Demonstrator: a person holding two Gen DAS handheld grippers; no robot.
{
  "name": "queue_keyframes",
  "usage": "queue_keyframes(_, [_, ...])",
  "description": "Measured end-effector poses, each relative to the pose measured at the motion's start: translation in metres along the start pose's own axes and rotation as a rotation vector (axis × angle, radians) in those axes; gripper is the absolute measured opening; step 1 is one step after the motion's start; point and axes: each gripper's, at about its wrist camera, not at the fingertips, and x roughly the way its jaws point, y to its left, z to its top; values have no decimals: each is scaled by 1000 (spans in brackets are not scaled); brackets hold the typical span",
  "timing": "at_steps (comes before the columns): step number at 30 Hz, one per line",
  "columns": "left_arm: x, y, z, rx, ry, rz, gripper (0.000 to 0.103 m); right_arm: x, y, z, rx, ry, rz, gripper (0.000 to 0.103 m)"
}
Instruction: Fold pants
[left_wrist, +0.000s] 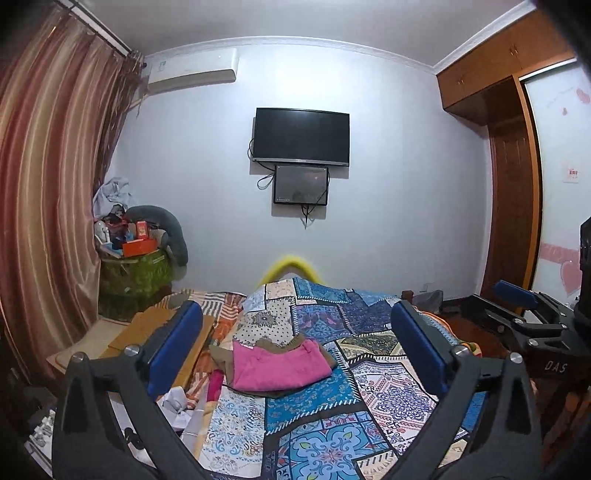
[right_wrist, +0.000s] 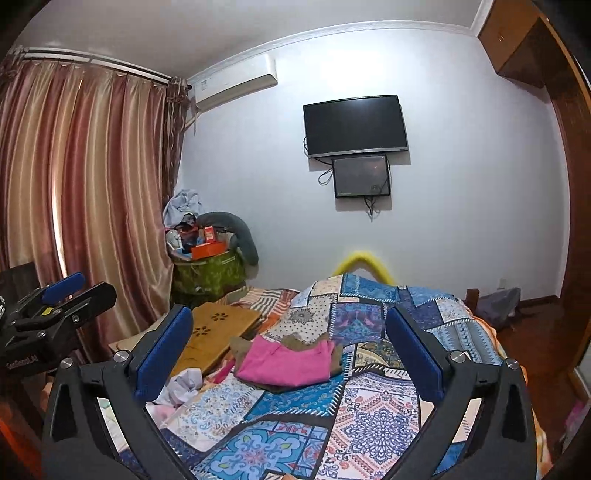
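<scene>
Pink pants (left_wrist: 280, 365) lie folded in a compact bundle on top of a brown garment (left_wrist: 221, 360) on the patchwork bedspread (left_wrist: 384, 398). They also show in the right wrist view (right_wrist: 286, 363). My left gripper (left_wrist: 295, 343) is open and empty, held above the bed, short of the pants. My right gripper (right_wrist: 288, 343) is open and empty, also held back from the pants. Each gripper shows at the edge of the other's view: the right one (left_wrist: 517, 295), the left one (right_wrist: 62, 286).
A wooden lap board (right_wrist: 214, 332) lies left of the pants, with crumpled white cloth (right_wrist: 181, 387) near it. A cluttered green bin (right_wrist: 207, 273) and curtains (right_wrist: 92, 203) stand at left. A wardrobe (left_wrist: 513, 184) is at right.
</scene>
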Motion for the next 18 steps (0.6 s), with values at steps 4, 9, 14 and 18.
queue_keyframes(4, [2,0,-2,-2,7,3,103,-3,2,-3,-11,0,-1,103])
queue_keyframes(9, [2,1,-4,-4,16,-1,103,-5,3,-5,-10,2,2,103])
queue_keyframes(14, [4,-2,-4,1,19,-2,103,-6,3,-5,-6,3,0,103])
queue_keyframes(18, [6,-3,-5,1,23,-7,103,-6,2,-5,-3,2,0,103])
